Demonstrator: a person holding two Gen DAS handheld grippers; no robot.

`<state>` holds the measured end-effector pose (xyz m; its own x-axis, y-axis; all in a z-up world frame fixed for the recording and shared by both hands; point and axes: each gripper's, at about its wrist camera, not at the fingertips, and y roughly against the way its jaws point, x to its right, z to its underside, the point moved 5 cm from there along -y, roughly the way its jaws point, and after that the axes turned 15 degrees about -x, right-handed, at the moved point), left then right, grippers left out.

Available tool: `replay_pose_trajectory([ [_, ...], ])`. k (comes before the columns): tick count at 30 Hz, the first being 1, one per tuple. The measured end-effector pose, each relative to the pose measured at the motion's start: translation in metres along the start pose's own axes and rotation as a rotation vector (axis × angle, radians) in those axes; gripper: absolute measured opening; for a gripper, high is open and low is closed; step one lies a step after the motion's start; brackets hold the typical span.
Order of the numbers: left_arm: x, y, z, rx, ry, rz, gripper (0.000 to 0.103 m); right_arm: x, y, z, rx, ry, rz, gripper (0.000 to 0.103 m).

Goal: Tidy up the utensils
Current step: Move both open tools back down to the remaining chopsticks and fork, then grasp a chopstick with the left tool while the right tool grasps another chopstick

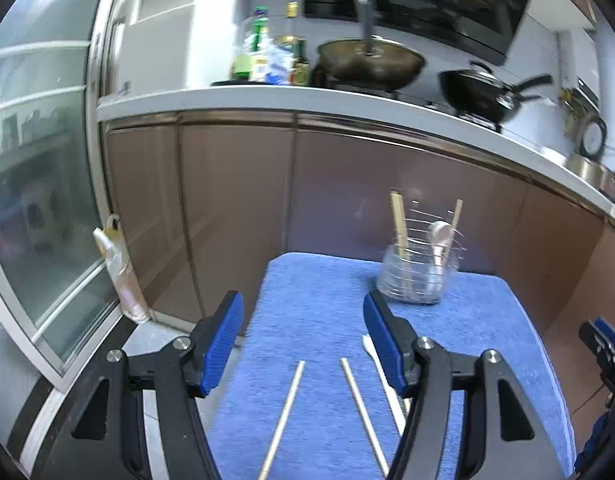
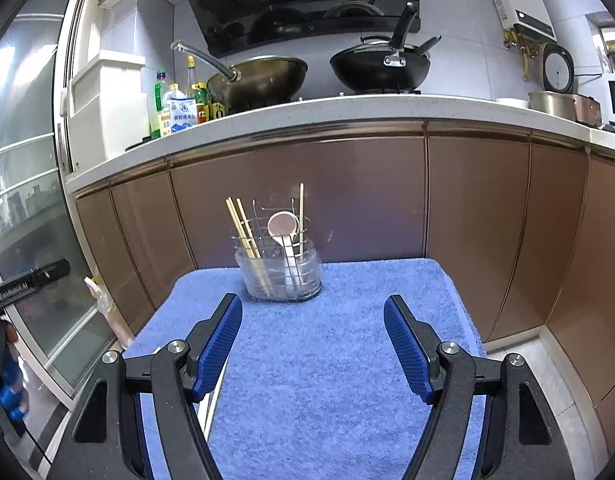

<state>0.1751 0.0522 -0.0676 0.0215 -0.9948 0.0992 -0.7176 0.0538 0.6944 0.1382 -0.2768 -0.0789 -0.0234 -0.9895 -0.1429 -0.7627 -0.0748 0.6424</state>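
On the kitchen worktop at the back, a cluster of bottles stood at the left, then a brass-coloured wok and a black pan with a utensil resting in it; what else they held could not be made out.

Lower down, a blue towel covered a small surface in front of the brown cabinets. At its far edge stood the utensil holder, a clear tub with a wire rack inside. From left to right it held two chopsticks leaning left, a pale spoon bowl-up in the middle, and one upright chopstick at the right.

The left tool was released, nothing between its blue pads. Beneath it on the towel lay two loose chopsticks and a white spoon, partly hidden by the right-hand finger.

The right tool was likewise released and empty, aimed at the holder, well short of it.
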Motion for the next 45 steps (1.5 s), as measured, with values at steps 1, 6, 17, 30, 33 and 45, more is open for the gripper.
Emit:
replay_pose_trajectory([
  [1,-0.011,-0.001,-0.001,-0.007,0.021,-0.009,0.061,0.001,-0.002,0.001,-0.008,0.004,0.004,0.072],
  [6,-0.047,-0.017,-0.001,-0.101,0.088,0.017,0.06,0.004,-0.013,0.005,-0.046,0.01,0.002,0.067],
  [17,-0.017,-0.087,0.019,-0.413,0.057,0.212,0.06,-0.03,-0.074,0.007,-0.284,0.087,-0.141,0.043],
  [30,0.043,-0.19,0.042,-0.716,-0.02,0.232,0.046,-0.093,-0.169,0.023,-0.614,0.228,-0.29,0.027],
  [33,0.051,-0.21,0.046,-0.764,-0.028,0.217,0.041,-0.098,-0.19,0.027,-0.673,0.23,-0.302,0.025],
  [45,0.069,-0.247,0.06,-0.892,-0.058,0.204,0.024,-0.117,-0.241,0.033,-0.788,0.281,-0.294,0.021],
])
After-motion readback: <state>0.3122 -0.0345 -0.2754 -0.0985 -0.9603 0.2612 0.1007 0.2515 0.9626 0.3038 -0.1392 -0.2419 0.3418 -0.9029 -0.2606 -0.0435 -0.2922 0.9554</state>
